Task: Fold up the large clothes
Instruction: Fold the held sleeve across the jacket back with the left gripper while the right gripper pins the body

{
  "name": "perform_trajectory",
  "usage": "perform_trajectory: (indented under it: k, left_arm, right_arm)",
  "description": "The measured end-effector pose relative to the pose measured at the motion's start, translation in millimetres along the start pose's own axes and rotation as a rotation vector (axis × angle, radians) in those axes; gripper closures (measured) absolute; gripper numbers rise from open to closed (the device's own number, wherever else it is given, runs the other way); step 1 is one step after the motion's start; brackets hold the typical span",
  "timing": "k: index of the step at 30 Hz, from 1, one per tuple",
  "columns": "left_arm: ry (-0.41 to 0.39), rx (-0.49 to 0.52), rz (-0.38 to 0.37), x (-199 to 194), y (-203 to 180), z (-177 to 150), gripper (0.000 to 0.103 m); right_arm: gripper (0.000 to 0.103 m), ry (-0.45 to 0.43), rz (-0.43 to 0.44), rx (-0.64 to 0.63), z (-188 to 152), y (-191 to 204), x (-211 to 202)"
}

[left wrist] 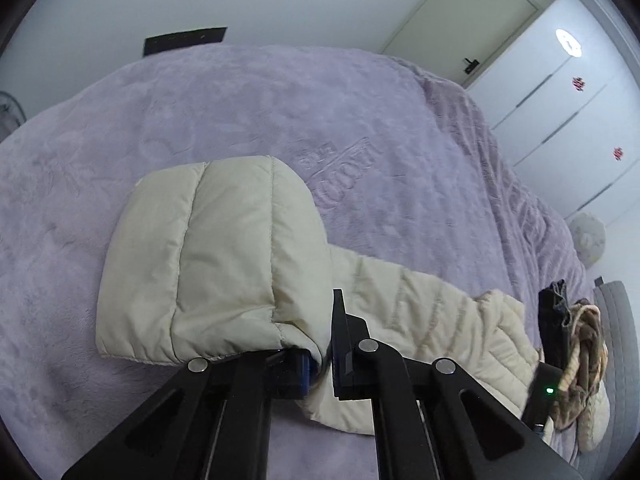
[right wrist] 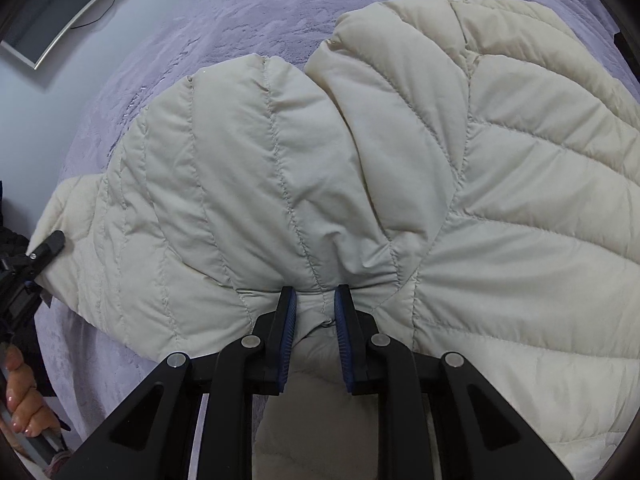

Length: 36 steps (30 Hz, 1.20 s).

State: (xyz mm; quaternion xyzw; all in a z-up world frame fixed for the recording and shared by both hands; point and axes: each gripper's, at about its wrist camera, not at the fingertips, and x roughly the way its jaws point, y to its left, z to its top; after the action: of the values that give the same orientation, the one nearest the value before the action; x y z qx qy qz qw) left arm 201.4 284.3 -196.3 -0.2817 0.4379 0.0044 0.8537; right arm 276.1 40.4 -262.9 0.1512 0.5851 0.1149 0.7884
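A cream quilted puffer jacket (right wrist: pixel 460 208) lies on a lilac plush bedspread (right wrist: pixel 248 12). In the left wrist view my left gripper (left wrist: pixel 322 344) is shut on the edge of the jacket's cuffed end (left wrist: pixel 208 260), which drapes over the left finger; a sleeve (left wrist: pixel 436 320) trails away to the right. In the right wrist view my right gripper (right wrist: pixel 314 308) is shut on a bunched fold of the jacket (right wrist: pixel 316 280) where two padded panels meet. The left gripper also shows at the left edge of the right wrist view (right wrist: pixel 44 248), at the jacket's far end.
The bedspread (left wrist: pixel 280 112) fills the bed. A dark and tan bundle of clothes (left wrist: pixel 576 344) lies at its right edge. White wardrobe doors (left wrist: pixel 560 100) and a door (left wrist: pixel 460 20) stand behind. A monitor (right wrist: pixel 60 4) is at the upper left.
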Motion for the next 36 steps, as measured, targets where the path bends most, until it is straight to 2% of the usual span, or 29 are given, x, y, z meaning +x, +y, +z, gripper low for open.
perform_trajectory:
  k: [7,10,14,19,21,24,27,32,36]
  left_arm:
    - [-0.024,0.207,-0.169,-26,-103,2,0.095]
    - [-0.005,0.284,-0.218,-33,-143,-11,0.095]
    - [0.043,0.376,-0.239,-23,-187,-28,0.095]
    - [0.135,0.465,-0.251,-1,-230,-67,0.095]
    - [0.175,0.52,-0.236,12,-246,-87,0.095]
    - [0.241,0.629,-0.183,36,-275,-121,0.095]
    - [0.296,0.737,-0.132,59,-298,-157,0.095]
    - [0.335,0.922,-0.016,90,-319,-211,0.094]
    - [0.301,1.048,0.08,98,-327,-240,0.094]
  right_arm:
    - [0.081,-0.014,0.047,0.038,-4,-19,-7]
    - [0.081,-0.008,0.109,0.056,-2,-31,-15]
    - [0.081,-0.012,0.212,0.149,-2,-64,-41]
    - [0.08,-0.09,0.17,0.225,-22,-125,-94]
    - [0.08,-0.118,0.124,0.267,-35,-155,-114]
    - [0.08,-0.154,0.001,0.313,-58,-197,-142]
    - [0.08,-0.165,-0.068,0.369,-81,-236,-163]
    - [0.08,-0.161,-0.12,0.44,-113,-279,-170]
    - [0.081,-0.169,-0.104,0.462,-124,-286,-171]
